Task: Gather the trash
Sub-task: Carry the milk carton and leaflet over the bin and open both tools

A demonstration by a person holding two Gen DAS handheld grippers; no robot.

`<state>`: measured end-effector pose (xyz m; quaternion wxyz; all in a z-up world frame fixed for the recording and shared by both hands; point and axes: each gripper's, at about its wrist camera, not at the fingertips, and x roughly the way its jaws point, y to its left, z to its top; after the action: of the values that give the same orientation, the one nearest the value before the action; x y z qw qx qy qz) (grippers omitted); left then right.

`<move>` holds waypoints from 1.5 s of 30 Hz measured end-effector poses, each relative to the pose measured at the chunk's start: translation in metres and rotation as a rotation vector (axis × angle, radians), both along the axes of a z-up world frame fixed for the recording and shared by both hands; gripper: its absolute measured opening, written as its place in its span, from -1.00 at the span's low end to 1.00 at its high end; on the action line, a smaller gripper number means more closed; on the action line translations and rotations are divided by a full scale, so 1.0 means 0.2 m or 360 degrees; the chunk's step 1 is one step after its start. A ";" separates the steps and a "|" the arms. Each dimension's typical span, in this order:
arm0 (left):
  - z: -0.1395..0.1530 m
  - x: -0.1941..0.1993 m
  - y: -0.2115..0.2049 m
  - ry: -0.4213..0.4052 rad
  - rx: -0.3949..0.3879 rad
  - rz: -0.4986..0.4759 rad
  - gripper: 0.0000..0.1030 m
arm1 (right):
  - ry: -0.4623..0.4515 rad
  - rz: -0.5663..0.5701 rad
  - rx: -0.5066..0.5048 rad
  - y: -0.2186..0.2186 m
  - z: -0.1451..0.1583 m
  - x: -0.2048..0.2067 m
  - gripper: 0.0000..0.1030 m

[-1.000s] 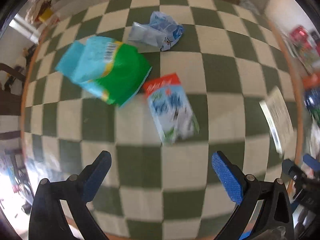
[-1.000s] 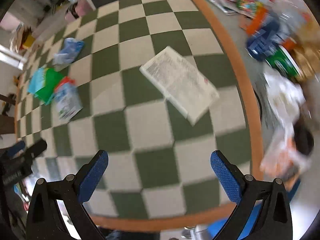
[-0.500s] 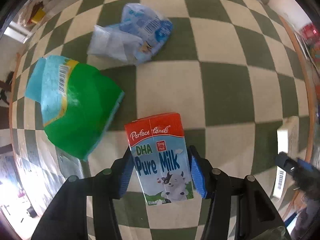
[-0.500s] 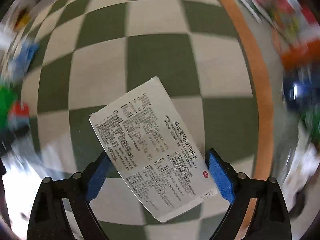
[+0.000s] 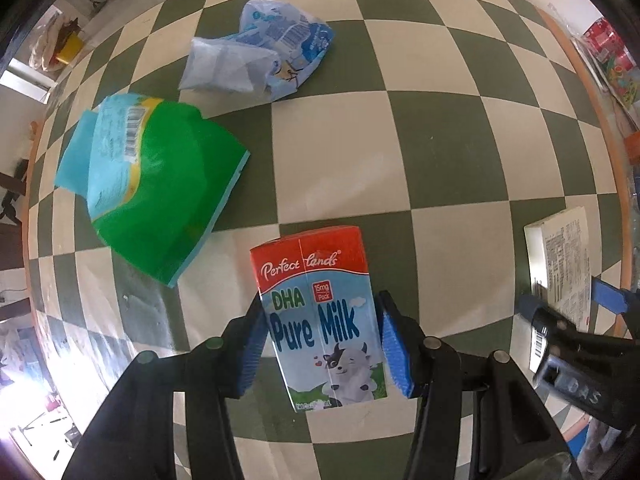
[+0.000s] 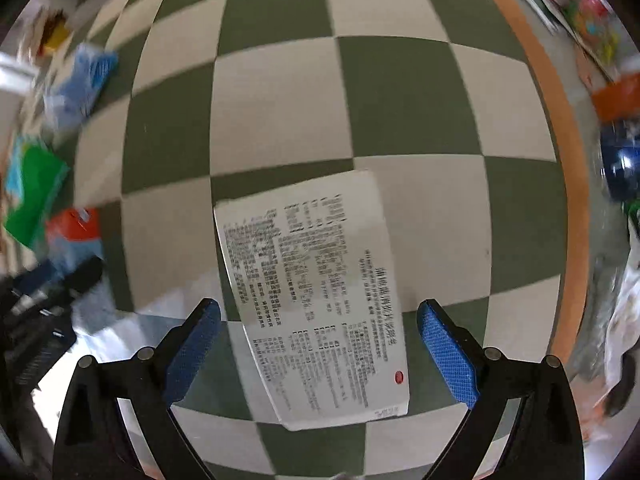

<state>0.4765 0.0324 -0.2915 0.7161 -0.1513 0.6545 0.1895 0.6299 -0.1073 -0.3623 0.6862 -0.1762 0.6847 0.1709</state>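
Observation:
A red and blue "Pure Milk" carton (image 5: 320, 312) lies flat on the green and cream checked table. My left gripper (image 5: 320, 344) is shut on the carton, a blue pad against each side. A flat white box with black print (image 6: 316, 296) lies between the pads of my right gripper (image 6: 316, 348), which is open around it and not touching. The box also shows in the left wrist view (image 5: 564, 260), and the carton in the right wrist view (image 6: 74, 232). A green and blue bag (image 5: 152, 192) and a crumpled pale blue wrapper (image 5: 260, 60) lie beyond the carton.
The table's wooden rim (image 6: 560, 128) curves along the right side. Colourful packets and clutter (image 6: 580, 12) lie past the rim. The bag (image 6: 32, 184) and wrapper (image 6: 80, 84) show blurred at the left of the right wrist view.
My left gripper has closed further onto the milk carton. My right gripper has moved down over the white box, which now sits more upright between its pads.

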 end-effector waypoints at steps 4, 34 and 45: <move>0.03 -0.07 -0.03 -0.0026 0.0020 0.0007 -0.05 | -0.0101 -0.0046 0.0032 -0.01 0.05 -0.04 0.52; 0.52 -1.86 -0.09 -0.0485 0.0133 -0.0079 -0.05 | -0.0537 -0.0356 0.0423 -0.29 0.79 -1.90 0.52; 0.11 -2.33 -0.14 -0.0271 -0.0072 -0.0034 -0.05 | -0.0302 -0.0370 0.0426 -0.39 0.54 -2.63 0.52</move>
<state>0.0106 0.0045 -0.2700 0.7676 -0.1761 0.5968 0.1534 0.1035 -0.1860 -0.2546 0.7802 -0.0185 0.6038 0.1626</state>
